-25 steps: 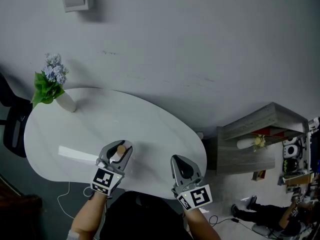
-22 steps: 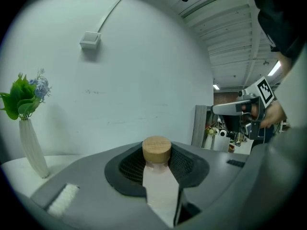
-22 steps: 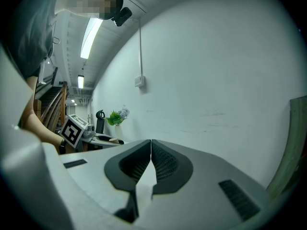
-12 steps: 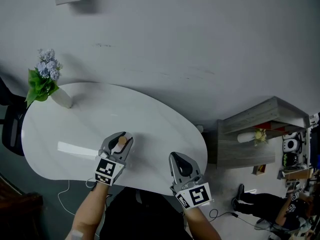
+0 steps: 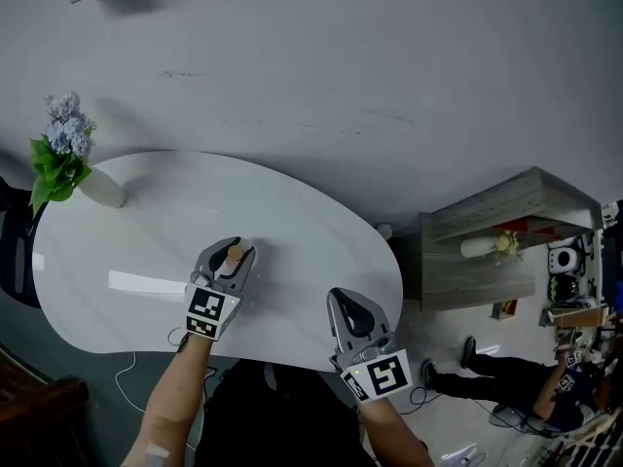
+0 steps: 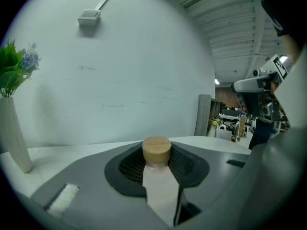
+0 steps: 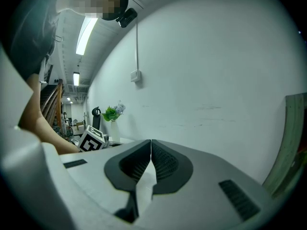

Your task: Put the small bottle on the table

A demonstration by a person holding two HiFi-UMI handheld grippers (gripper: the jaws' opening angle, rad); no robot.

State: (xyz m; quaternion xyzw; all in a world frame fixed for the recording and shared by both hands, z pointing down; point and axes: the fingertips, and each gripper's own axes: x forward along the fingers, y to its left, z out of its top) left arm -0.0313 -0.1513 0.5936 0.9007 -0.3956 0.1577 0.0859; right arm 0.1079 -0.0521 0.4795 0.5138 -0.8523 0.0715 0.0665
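A small pale bottle [image 6: 157,176] with a round wooden cap [image 6: 157,150] is clamped between the jaws of my left gripper [image 5: 230,259]; in the head view its cap [image 5: 235,254] shows between the grey fingers, over the middle of the white oval table [image 5: 136,222]. In the left gripper view the bottle stands upright with the dark ribbed pads closed against its sides. My right gripper [image 5: 353,321] hangs over the table's near right edge, its jaws together and nothing between them, as the right gripper view [image 7: 150,150] confirms.
A white vase with green leaves and blue flowers [image 5: 66,156] stands at the table's far left. A flat white strip [image 5: 144,282] lies on the table left of my left gripper. A grey shelf unit [image 5: 496,246] stands right of the table. A wall runs behind.
My left gripper has carried the bottle a little farther over the table, away from the near edge. The right gripper has stayed almost where it was. The view has shifted slightly.
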